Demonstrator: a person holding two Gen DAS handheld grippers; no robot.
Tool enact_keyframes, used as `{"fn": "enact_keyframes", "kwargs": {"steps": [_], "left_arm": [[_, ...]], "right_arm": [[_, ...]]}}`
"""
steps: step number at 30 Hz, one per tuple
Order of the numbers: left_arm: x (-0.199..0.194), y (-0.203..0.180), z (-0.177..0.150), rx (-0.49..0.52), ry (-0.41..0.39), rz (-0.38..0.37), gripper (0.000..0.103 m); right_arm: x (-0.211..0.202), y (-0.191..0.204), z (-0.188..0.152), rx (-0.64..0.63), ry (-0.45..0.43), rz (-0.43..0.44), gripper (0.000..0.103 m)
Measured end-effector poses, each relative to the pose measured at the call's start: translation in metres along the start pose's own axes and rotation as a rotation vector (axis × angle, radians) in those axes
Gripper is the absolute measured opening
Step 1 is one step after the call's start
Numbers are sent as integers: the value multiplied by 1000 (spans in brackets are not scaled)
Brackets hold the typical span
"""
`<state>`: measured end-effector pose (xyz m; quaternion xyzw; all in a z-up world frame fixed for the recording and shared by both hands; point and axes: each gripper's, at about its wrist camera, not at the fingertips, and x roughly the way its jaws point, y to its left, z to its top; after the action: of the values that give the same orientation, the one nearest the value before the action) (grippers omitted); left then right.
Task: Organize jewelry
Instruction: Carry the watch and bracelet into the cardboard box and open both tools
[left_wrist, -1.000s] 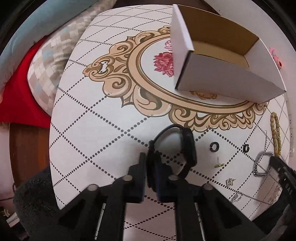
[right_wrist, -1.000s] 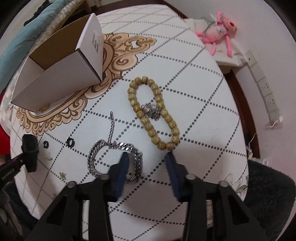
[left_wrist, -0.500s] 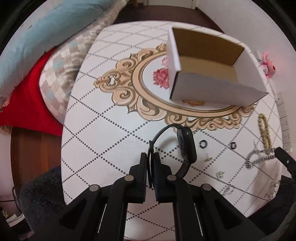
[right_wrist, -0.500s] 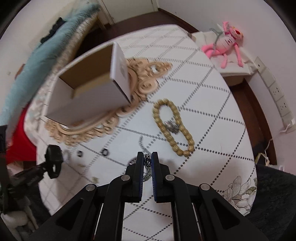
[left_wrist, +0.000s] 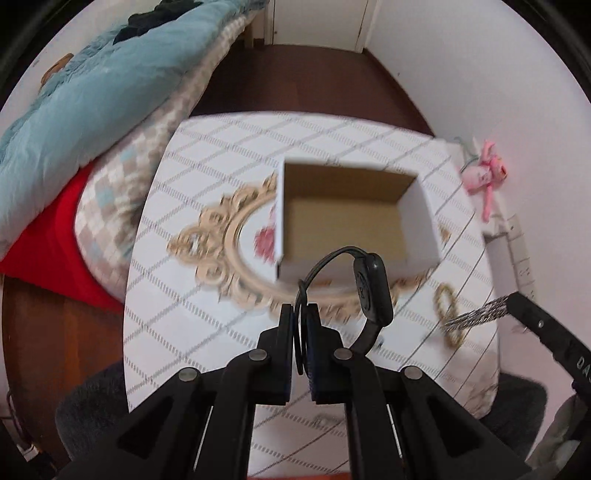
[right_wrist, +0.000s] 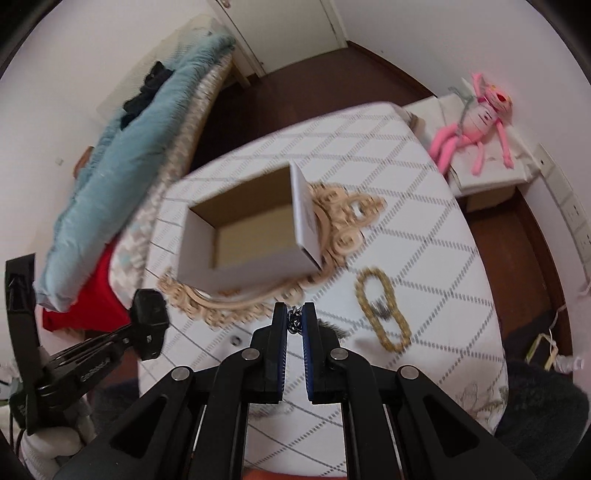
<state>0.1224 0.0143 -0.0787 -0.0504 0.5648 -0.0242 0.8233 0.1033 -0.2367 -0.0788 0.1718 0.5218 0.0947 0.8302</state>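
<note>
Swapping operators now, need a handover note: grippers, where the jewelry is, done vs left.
Left gripper: shut on the black watch strap, lifted, in front of the open cardboard box.
Right gripper: shut on the silver chain bracelet, also raised near the box.
Still on the table: the wooden bead bracelet with a small silver piece inside its loop.
Done: both pieces picked up. Box looks empty.
Left: drop both into the box, then fetch the rest.

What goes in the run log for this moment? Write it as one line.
left gripper: shut on black smartwatch | right gripper: shut on silver chain bracelet | open white cardboard box: nothing visible inside | beaded wooden bracelet: on table
</note>
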Motion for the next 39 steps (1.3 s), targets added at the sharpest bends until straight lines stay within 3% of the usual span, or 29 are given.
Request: {"fn": "enact_keyframes", "kwargs": {"steps": [5,9,17,18,21,22,24,25,26,27,30,32,39], "left_arm": [[4,-11,43,8,-11,-30,4],[22,-14,66,11,23,-40,4],[66,-1,93,-61,141,-92,13],[70,1,96,-68,150,-83,22],[67,8,101,-80,127,-32,77],[65,11,102,-81,116,-26,80],[60,15,102,-76,97,-5,81],[59,17,103,-75,90,8,86],[58,19,101,-72,80,20,91],[57,20,99,-68,69,32,99],[55,23,92,-48,21,81,101],[55,24,83,-41,-8,100,103],[66,17,57,3,-4,129,103]], "right_arm": [[-3,25,41,-39,-21,57,8],[9,46,72,-95,-23,51,8],[77,66,109,-166,104,-5,9],[85,67,112,-172,130,-8,9],[108,65,117,-182,210,-33,10],[112,63,118,-181,214,-48,13],[115,58,119,-178,212,-67,38],[116,56,118,-173,210,-73,61],[114,52,117,-173,196,-100,71],[114,51,115,-179,189,-121,72],[113,43,107,-191,176,-224,78],[113,40,101,-200,167,-278,95],[115,31,74,-230,148,-364,103]]}}
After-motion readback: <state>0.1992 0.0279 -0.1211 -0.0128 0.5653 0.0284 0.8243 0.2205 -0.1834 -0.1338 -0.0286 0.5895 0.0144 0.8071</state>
